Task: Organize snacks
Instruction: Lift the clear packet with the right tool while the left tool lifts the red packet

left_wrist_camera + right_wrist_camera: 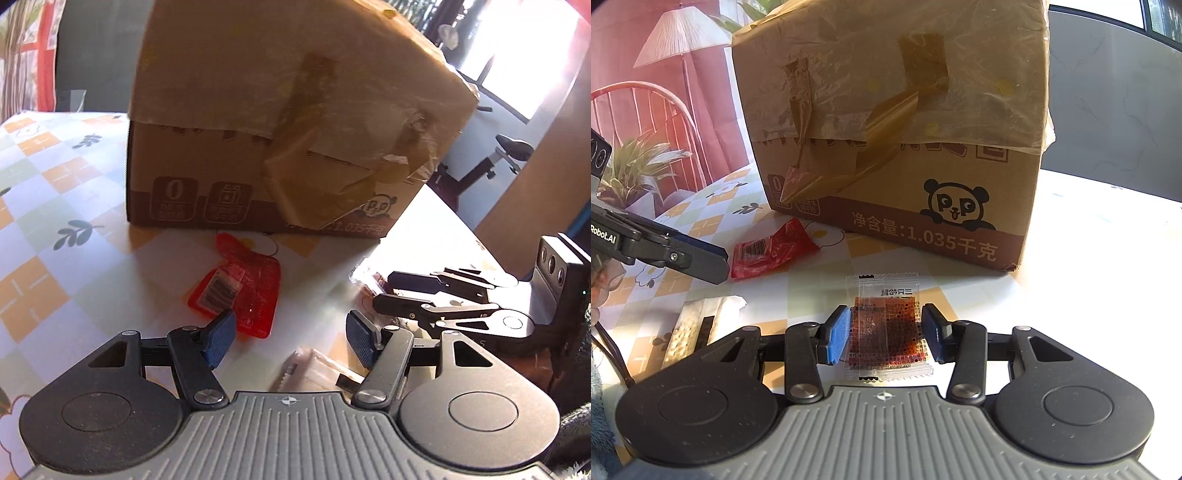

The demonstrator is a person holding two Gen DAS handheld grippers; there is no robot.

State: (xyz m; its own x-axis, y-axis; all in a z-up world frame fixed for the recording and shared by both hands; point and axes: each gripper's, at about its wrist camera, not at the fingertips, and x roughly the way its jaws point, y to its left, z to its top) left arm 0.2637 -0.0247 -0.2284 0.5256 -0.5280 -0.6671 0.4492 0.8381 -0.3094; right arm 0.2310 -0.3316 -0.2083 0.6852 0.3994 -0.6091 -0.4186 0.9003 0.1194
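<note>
A taped cardboard box (258, 110) (905, 147) stands on the patterned tablecloth (55, 184). In front of it lies a red snack packet (240, 291) (772, 251). My left gripper (291, 341) is open just short of the red packet. Nothing is between its pads, and a pale packet (317, 371) (698, 328) lies on the table under it. My right gripper (886, 336) (382, 291) holds a clear packet of dark brown snack (886, 325), with a pad against each side edge. One left finger (698, 260) shows in the right wrist view.
The box blocks the way ahead of both grippers. The table's sunlit far edge (1108, 192) runs right of the box. An exercise bike (509, 155) stands beyond the table. A red chair back (646, 110) and a plant (635, 166) show at the left.
</note>
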